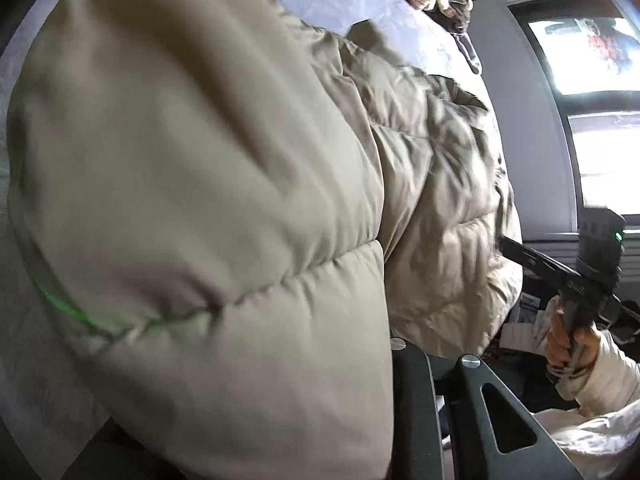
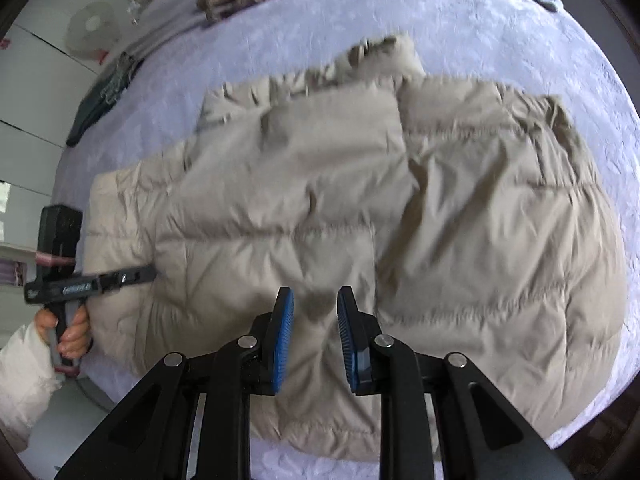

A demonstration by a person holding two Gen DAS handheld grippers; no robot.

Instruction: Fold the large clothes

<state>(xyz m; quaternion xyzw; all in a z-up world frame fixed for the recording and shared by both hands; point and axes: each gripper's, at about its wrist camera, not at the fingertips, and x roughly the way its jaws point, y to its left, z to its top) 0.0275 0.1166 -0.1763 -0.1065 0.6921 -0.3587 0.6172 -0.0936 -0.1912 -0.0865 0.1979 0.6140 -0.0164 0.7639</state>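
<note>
Left gripper (image 2: 150, 272) fingertips (under jacket (image 2: 320, 200)) hidden

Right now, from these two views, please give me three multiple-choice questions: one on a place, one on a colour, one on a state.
1. Where does the jacket lie?
A) on the floor B) on a chair C) on the bed cover
2. What colour are the right gripper's pads?
A) blue B) red C) yellow
3. How do the right gripper's jaws stand?
A) clamped on a sleeve B) apart, nothing between them C) closed on a hanger
Answers: C, the lilac cover shows all around the jacket; A, both pads show blue; B, an empty gap shows between the pads.
</note>
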